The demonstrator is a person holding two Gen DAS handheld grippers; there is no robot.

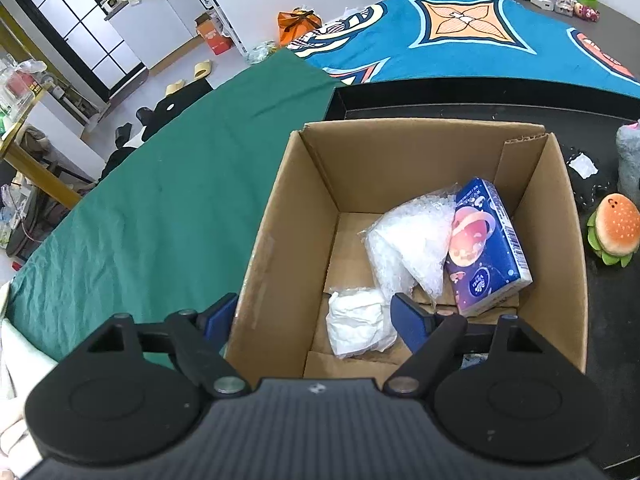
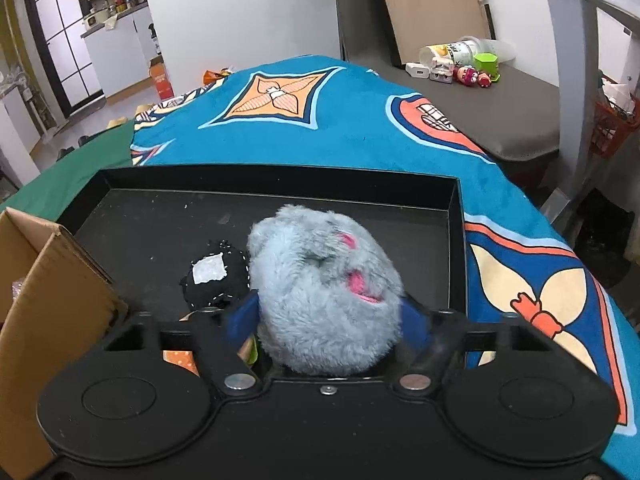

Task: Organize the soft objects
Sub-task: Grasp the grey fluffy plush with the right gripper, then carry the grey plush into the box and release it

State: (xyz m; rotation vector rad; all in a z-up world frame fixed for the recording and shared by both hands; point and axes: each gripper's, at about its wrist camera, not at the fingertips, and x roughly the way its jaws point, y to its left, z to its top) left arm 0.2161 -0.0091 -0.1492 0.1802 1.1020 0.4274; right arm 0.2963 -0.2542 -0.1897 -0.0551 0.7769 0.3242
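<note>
Grey plush toy (image 2: 326,300) sits btwn right hand-held gripper (image 2: 328,312) pads.

No print is showing clearly enough to read. The blue tissue pack (image 1: 486,246) in the cardboard box (image 1: 288,216) is carrying small writing and a barcode, too small to make out. The white tag (image 2: 208,268) on the black pouch (image 2: 218,280) is looking blank.

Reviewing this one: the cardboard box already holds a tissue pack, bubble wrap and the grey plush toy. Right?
Not quite. The cardboard box holds the tissue pack, bubble wrap and a white crumpled wrapper. The right wrist view shows the grey plush toy outside it, on the black tray, between the right gripper fingers.
</note>
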